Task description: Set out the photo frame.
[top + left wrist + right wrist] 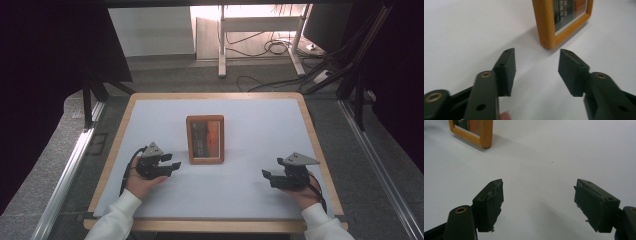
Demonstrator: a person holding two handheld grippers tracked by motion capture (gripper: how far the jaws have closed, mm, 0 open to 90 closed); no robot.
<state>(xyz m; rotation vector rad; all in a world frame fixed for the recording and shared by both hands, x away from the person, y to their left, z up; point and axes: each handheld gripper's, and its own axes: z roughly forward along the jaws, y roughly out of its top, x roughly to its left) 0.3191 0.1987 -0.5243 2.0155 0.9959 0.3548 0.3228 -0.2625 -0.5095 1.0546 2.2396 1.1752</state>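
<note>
Frames: I count one wooden picture frame point(205, 139), lying flat near the middle of the table point(260, 200), its long sides running away from me.
Grippers: I count two, one in each hand.
Left gripper point(171, 165): I see its jaws standing partly apart with nothing between them; in the left gripper view point(537, 71) only bare table shows in the gap, and the frame's near corner point(549, 37) lies just beyond the tips, untouched.
Right gripper point(267, 177): I see its jaws wide apart and empty point(539, 205), over bare table, well apart from the frame point(484, 135).
Hands: two, in white sleeves, at the near edge.
</note>
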